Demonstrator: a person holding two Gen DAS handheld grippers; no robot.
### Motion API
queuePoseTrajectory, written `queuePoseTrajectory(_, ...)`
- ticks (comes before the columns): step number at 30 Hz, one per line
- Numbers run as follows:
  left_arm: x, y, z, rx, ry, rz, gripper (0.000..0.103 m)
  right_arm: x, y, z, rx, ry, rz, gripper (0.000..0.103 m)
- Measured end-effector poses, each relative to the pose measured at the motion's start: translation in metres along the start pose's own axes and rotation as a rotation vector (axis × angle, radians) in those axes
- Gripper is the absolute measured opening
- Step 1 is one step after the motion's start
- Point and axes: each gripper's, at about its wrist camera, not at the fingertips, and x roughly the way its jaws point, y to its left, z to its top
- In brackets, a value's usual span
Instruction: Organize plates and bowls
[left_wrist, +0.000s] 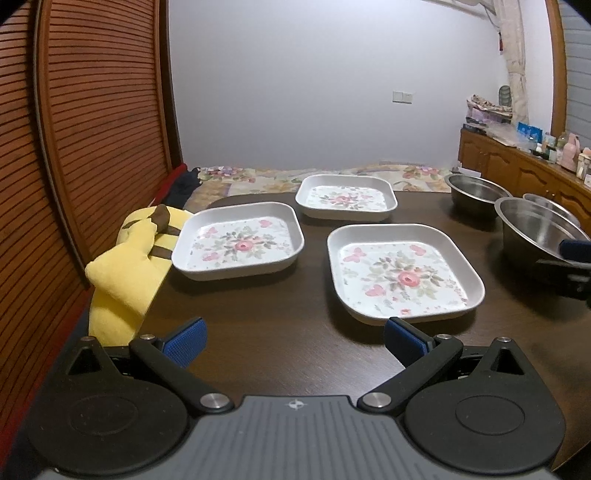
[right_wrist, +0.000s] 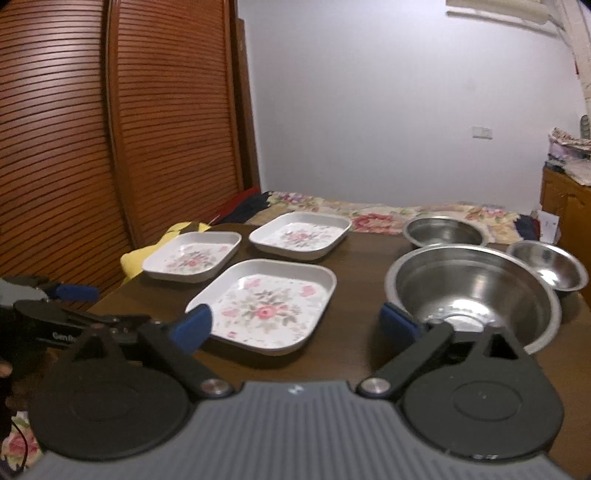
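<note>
Three square floral plates lie apart on the dark table: a near one (left_wrist: 402, 273) (right_wrist: 269, 306), a left one (left_wrist: 238, 242) (right_wrist: 192, 258) and a far one (left_wrist: 345, 197) (right_wrist: 301, 234). Three steel bowls stand at the right: a large one (right_wrist: 472, 291) (left_wrist: 535, 229), a far one (right_wrist: 445, 230) (left_wrist: 474, 192) and a small one (right_wrist: 546, 267). My left gripper (left_wrist: 293, 338) is open and empty above the table's front edge, just short of the near plate. My right gripper (right_wrist: 295, 325) is open and empty, between the near plate and the large bowl; it also shows in the left wrist view (left_wrist: 574, 254).
A yellow plush toy (left_wrist: 136, 266) lies at the table's left edge beside the left plate. A slatted wooden door (left_wrist: 74, 147) stands close on the left. A floral bedspread (left_wrist: 258, 177) lies beyond the table, and a wooden cabinet (left_wrist: 517, 166) with clutter is at the right.
</note>
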Motion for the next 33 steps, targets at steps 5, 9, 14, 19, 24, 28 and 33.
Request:
queuePoseTrajectory(5, 0.004, 0.011, 0.008, -0.017, -0.012, -0.012, 0.103, 0.017, 0.006, 0.002, 0.005, 0.025, 0.02, 0.09)
queuePoseTrajectory(9, 0.007, 0.015, 0.014, -0.009, -0.021, -0.019, 0.103, 0.03, 0.01, 0.005, 0.005, 0.042, 0.021, 0.088)
queuePoseTrajectory(14, 0.016, 0.017, 0.02, 0.003, -0.031, -0.044, 0.103, 0.042, 0.01, 0.004, 0.009, 0.067, 0.016, 0.085)
queuePoseTrajectory(19, 0.027, 0.017, 0.024, -0.003, -0.019, -0.108, 0.097, 0.052, 0.005, 0.001, 0.04, 0.101, 0.019, 0.074)
queuePoseTrajectory(24, 0.041, 0.014, 0.026, -0.014, 0.004, -0.157, 0.081, 0.059, 0.006, -0.002, 0.04, 0.112, 0.006, 0.06)
queuePoseTrajectory(28, 0.05, 0.014, 0.027, -0.043, 0.022, -0.183, 0.068, 0.064, 0.003, -0.002, 0.065, 0.127, -0.003, 0.05)
queuePoseTrajectory(33, 0.059, 0.013, 0.028, -0.049, 0.034, -0.188, 0.059, 0.068, 0.0, -0.002, 0.077, 0.133, -0.021, 0.044)
